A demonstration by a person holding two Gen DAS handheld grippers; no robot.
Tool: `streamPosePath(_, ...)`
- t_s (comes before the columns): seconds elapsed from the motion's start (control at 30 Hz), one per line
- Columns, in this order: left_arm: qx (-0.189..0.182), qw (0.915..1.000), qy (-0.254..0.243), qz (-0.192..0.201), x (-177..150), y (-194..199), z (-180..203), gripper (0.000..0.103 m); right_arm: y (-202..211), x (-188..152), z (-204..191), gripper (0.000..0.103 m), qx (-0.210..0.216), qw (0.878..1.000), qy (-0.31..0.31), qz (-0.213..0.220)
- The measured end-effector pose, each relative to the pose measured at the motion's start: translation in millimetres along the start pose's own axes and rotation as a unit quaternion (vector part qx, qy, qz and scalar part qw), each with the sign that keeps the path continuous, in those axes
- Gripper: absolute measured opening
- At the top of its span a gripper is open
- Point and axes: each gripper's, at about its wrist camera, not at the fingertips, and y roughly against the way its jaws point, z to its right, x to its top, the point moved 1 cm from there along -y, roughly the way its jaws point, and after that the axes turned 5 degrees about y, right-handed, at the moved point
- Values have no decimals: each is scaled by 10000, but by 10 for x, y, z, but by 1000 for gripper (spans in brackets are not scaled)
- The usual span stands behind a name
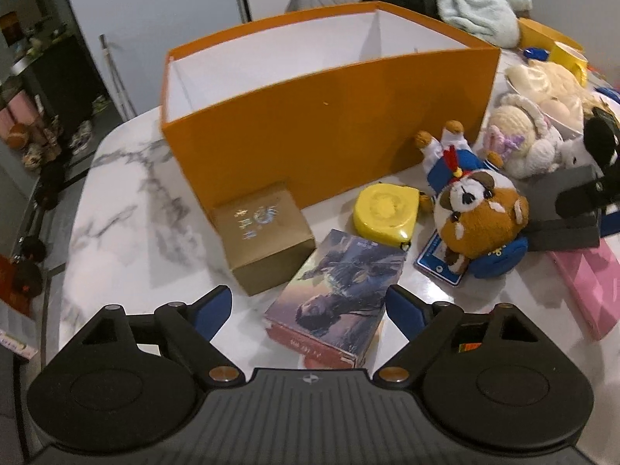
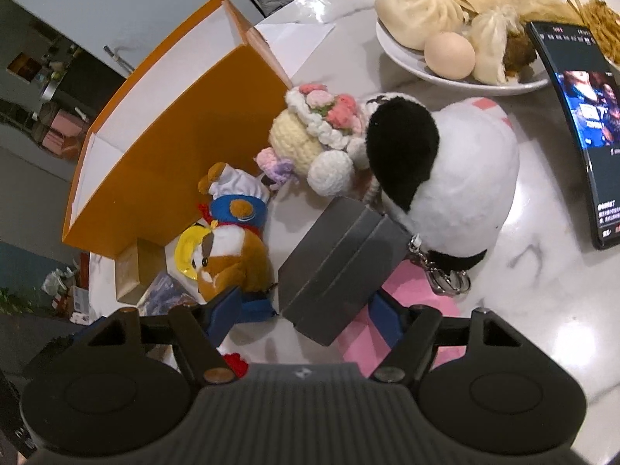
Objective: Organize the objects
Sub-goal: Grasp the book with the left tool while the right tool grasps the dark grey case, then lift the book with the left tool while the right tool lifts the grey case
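- The left hand-held gripper (image 1: 309, 312) hangs released, jaws spread wide on either side of the near end of a flat rectangular illustrated cardboard box (image 1: 336, 290) without touching it; this alignment suggests that box is the next pick.
- The right hand-held gripper (image 2: 306, 312) is also released. Its blue pads (image 2: 224, 312) bracket the near corner of a dark grey rectangular case (image 2: 338, 261); contact cannot be confirmed.
- The grey case rests partly on a pink flat box (image 2: 391, 323), so it sits raised and easy to reach.
- The large orange open-top cardboard box with white lining (image 1: 329, 128) stands upright on the white marble desk (image 1: 128, 209), apparently empty; it is probably the destination.
- A small gold square box (image 1: 267, 232), a yellow rounded plastic case (image 1: 385, 209) and a brown-and-white plush animal in blue clothing (image 1: 476, 209) lie just in front of it, unsorted.
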Motion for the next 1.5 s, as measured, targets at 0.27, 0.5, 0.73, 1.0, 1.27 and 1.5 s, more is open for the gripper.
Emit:
streamPosePath(0.27, -407, 9991, 41, -79, -16, -80, -2, 83, -65, 18, -20, 49, 77, 9999, 28, -79)
streamPosePath(0.5, -597, 9978, 281, 11, -63, -42, -98, 79, -20, 10, -31, 47, 113, 9997, 214, -22)
streamPosePath(0.73, -486, 9986, 187, 16, -175, 112, -21, 75, 76, -28, -100, 43, 147, 9980, 611, -111)
streamPosePath(1.0, -460, 9987, 208, -2, -304, 238, 72, 73, 30, -92, -219, 40, -69, 9917, 1269, -195)
streamPosePath(1.27, -323, 9994, 13, 136, -198, 200, 175, 74, -87, -84, -332, 52, -18, 9926, 1206, -137)
streamPosePath(1.5, -178, 9990, -358, 190, -165, 59, 264, 79, -198, -51, -314, 53, -36, 9954, 952, -121)
